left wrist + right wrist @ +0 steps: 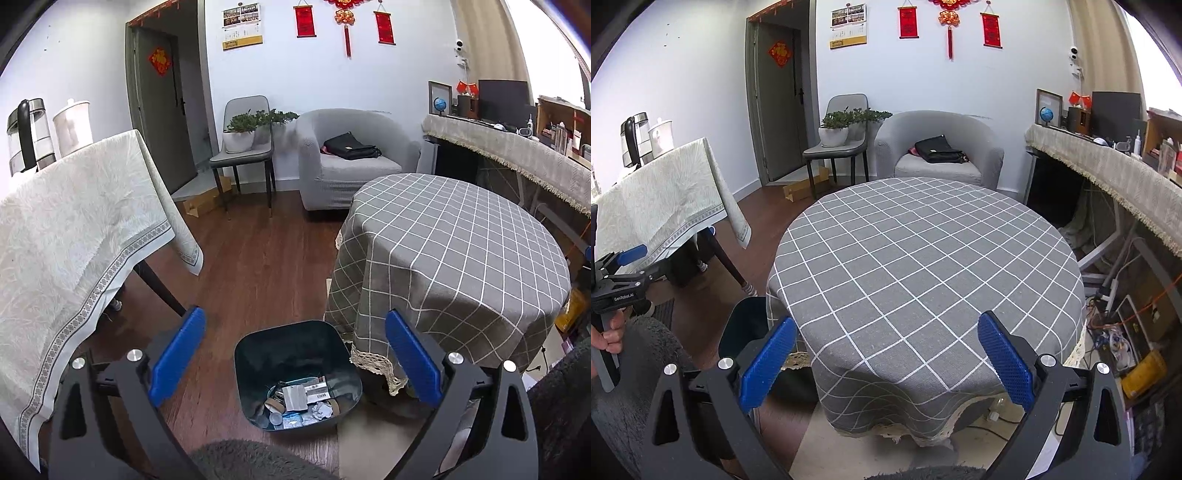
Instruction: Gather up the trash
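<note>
Cream patterned cloth drapes the table (74, 221) at my far left, with a kettle (27, 134) standing on its back edge. Moving right, my left gripper (293, 354) hangs above the wooden floor (255, 266), its blue pads (177, 354) spread wide with nothing between them. Directly under it sits the dark bin (295, 373), just beside the round table's hanging cloth, and the trash (299, 402) lies in its bottom: crumpled paper, wrappers and a small cup. Further right stands the round table with grey checked cloth (923, 266). My right gripper (886, 358) hovers over its near edge, pads (1006, 362) likewise spread wide and empty. Along the far right runs a fringed counter (1108, 173).
</note>
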The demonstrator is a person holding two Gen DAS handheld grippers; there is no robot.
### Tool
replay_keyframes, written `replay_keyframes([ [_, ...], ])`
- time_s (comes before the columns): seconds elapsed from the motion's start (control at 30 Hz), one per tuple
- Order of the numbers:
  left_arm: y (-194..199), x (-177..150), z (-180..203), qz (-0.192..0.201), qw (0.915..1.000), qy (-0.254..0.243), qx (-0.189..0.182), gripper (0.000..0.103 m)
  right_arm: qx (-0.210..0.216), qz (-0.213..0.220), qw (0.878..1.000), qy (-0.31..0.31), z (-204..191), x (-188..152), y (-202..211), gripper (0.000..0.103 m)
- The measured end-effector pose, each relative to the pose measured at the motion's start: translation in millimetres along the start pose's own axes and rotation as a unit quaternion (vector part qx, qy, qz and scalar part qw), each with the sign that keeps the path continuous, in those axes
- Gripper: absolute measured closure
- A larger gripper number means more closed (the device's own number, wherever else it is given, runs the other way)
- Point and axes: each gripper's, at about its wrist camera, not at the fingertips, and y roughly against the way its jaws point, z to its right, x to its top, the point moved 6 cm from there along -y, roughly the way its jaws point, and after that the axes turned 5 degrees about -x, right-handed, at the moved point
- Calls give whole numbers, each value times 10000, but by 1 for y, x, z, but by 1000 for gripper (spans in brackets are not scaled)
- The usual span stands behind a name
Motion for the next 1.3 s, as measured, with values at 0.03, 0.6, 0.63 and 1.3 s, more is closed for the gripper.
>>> replay_keyframes([
  [0.03,0,0,0,2,10000,12,-9,3,3,0,10000,-10,0,0,0,4],
  [0.6,0,-1,-6,-14,9998,169,-39,3,25,-48,10000,10,-2,-1,-2,4],
  [0.63,-1,-1,-6,-22,9998,171,-39,3,22,-51,10000,14,-2,-1,-2,4],
  [1.3,-1,-2,-2,-29,10000,81,-50,3,16,-73,10000,-15,-4,-3,-2,4],
])
